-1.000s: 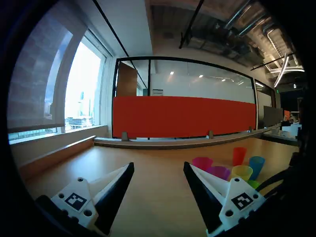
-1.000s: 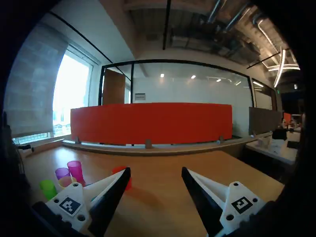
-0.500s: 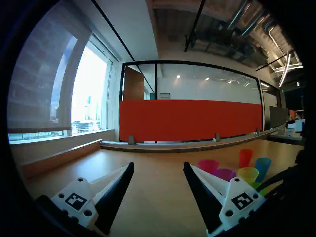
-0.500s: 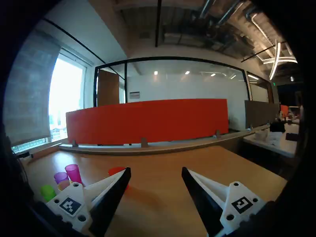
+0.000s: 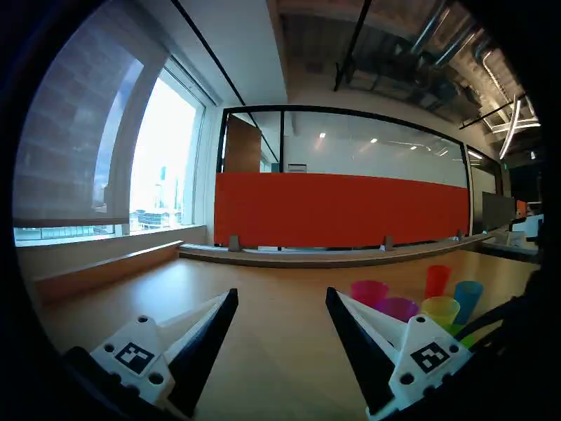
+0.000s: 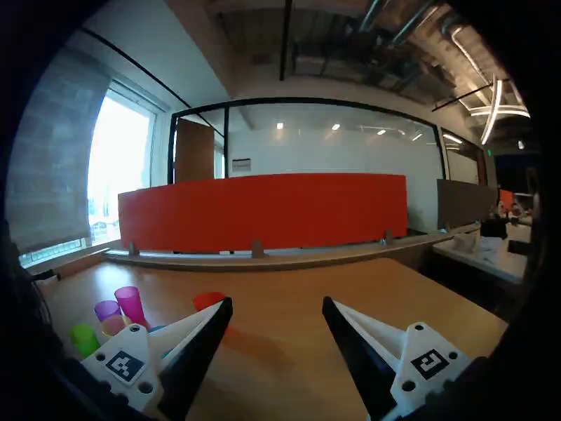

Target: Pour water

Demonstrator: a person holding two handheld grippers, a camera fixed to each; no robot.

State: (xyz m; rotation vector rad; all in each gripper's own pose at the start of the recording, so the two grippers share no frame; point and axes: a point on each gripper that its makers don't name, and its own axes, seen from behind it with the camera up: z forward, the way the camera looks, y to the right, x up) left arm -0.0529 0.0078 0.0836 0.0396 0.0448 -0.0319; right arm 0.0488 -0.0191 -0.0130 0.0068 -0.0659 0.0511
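Cups (image 5: pixel 440 307) untouched, both jaws spread wide, empty

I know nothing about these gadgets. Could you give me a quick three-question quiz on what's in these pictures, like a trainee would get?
1. Multiple choice: the cups stand on
A) the floor
B) the table
C) the windowsill

2. True or false: the left gripper holds a cup.

3. Fill in: the right gripper is ____ (open or shut).

Key:
1. B
2. False. It is open with nothing in it.
3. open
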